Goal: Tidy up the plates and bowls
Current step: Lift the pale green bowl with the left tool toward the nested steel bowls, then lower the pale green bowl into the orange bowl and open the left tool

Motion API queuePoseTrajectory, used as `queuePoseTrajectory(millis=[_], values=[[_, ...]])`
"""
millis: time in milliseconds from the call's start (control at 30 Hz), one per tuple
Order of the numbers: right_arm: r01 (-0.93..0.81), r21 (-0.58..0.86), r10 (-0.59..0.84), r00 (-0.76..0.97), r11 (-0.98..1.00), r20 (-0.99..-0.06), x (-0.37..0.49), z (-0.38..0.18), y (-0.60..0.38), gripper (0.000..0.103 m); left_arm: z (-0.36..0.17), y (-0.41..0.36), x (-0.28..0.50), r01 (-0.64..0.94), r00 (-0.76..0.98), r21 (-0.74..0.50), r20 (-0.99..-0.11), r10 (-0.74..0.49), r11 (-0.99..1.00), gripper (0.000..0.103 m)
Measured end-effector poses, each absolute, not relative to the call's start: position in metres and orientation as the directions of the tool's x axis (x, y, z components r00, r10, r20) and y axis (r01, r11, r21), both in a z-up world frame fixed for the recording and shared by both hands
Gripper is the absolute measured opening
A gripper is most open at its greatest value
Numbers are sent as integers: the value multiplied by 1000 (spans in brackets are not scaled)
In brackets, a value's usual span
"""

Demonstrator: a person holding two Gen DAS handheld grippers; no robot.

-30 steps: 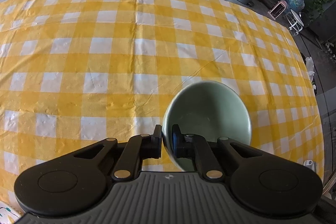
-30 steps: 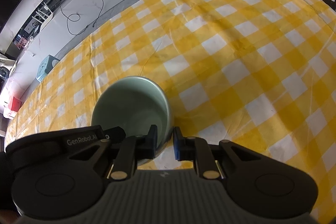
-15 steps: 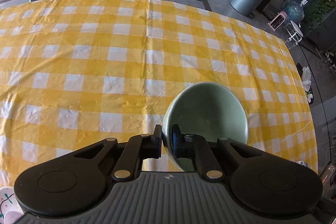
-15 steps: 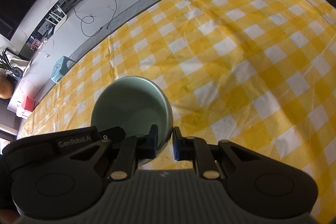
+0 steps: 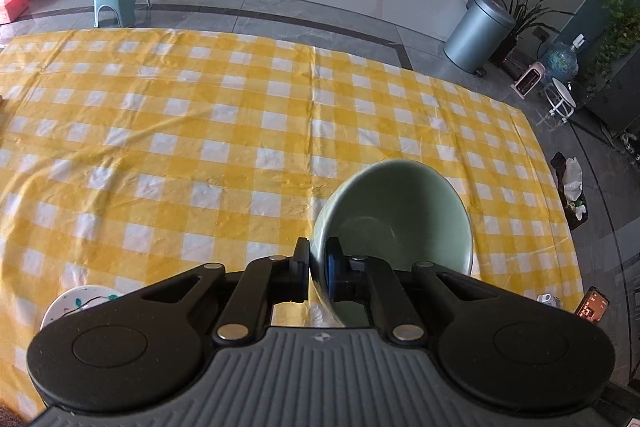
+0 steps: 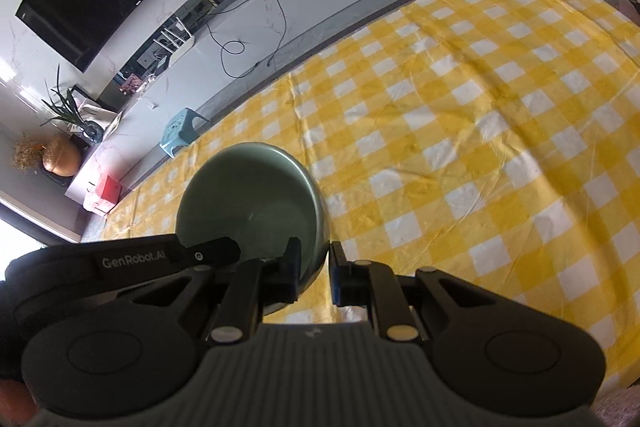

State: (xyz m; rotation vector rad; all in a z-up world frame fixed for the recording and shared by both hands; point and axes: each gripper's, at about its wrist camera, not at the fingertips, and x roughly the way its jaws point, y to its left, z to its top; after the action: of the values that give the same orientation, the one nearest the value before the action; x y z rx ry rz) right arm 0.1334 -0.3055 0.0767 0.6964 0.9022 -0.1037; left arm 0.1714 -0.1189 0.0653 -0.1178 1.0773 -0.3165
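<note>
The pale green bowl (image 5: pixel 394 223) hangs above the table (image 5: pixel 200 131), clear of the yellow-and-white checked tablecloth (image 6: pixel 480 131) that covers it. In both wrist views the bowl is tilted, with its opening turned toward the cameras.

The left tool (image 5: pixel 318 267) is closed on the bowl's rim: one finger sits outside the wall, the other inside. In the right wrist view, the left tool's arm, marked "GenRobot.AI", reaches the bowl from the left.

The right tool (image 6: pixel 314 267) straddles the near rim of the same bowl. Its left finger lies inside the bowl and its right finger outside. A narrow gap shows between the outer finger and the bowl wall, so firm contact on that side cannot be confirmed; the jaws stand nearly closed.

A white plate with a coloured pattern (image 5: pixel 80 301) lies on the table at the lower left of the left wrist view, partly hidden behind the left tool.

Step in hand, as judged: transport of the bowl, carried by the left tool with the right tool at the rim.

Next move, as judged:
1. Level the bowl.
2. Carry it to its resting place, possibly near the plate.
3. Lower it until the base seats on the tablecloth.
4. Open both tools only after the bowl is supported.
</note>
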Motion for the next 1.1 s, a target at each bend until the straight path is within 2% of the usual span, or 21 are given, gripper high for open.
queuePoseTrajectory(millis=[200,567,933,1100], values=[[304,521,212,667,798,-714,99,94,-279,11,75,-90,134,160,459,-269,-832,-312,950,9],[274,510,249,630,815,-736,59,81,-252,9,51,-53,88,71,431,-329,-841,-327,942,11],[293,485,251,578,824,-776,57,61,-250,7,26,-46,82,26,376,-363,-860,-346,931,12],[290,471,247,568,833,-785,61,54,-248,7,21,-47,83,29,388,-338,-864,-322,941,12]])
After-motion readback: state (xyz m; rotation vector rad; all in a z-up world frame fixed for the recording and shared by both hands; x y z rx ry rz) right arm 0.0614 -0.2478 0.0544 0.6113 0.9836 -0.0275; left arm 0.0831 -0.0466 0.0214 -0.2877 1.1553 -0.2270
